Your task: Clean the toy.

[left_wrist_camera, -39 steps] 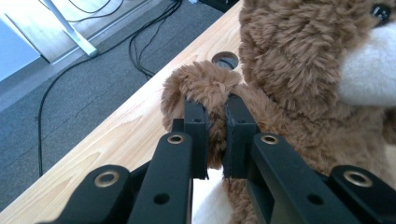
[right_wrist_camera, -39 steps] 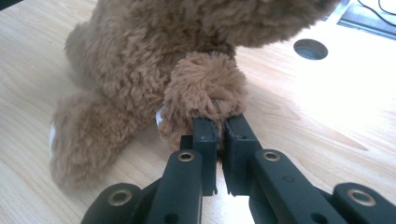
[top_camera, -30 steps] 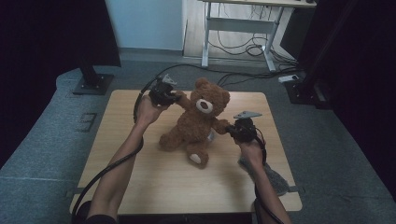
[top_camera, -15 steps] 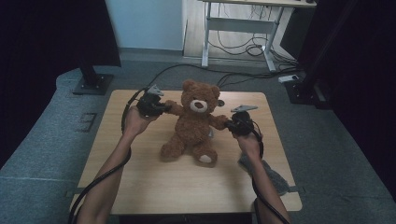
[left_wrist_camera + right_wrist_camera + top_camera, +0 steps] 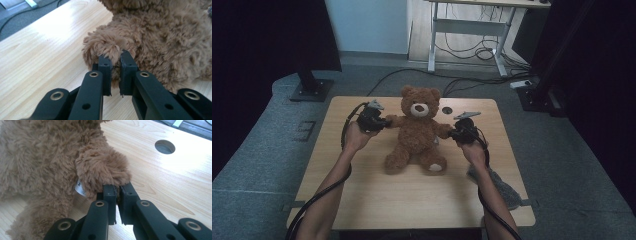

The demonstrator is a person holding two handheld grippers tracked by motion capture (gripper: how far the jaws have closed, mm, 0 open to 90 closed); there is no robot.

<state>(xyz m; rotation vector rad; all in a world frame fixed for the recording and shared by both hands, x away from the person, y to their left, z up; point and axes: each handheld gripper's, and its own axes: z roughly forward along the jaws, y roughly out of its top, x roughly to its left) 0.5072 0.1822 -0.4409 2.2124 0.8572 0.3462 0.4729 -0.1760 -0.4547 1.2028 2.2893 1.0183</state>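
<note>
A brown teddy bear [image 5: 418,129] sits upright in the middle of the wooden table [image 5: 362,190], facing me. My left gripper [image 5: 386,122] is shut on the bear's paw [image 5: 110,47] at the left of the high view; fur is pinched between the jaws. My right gripper [image 5: 451,132] is shut on the bear's other paw [image 5: 102,168], and a white label [image 5: 79,187] shows beside it. Both arms of the bear are stretched out sideways.
A round cable hole [image 5: 446,109] is in the tabletop behind the bear's right side. A grey cloth [image 5: 502,187] lies at the table's right front edge under my forearm. Desk legs and cables [image 5: 472,50] lie on the floor beyond.
The bear has been shifted toward the far side of the table and set upright, with both grippers still holding its paws. Its arms are now spread wider.
</note>
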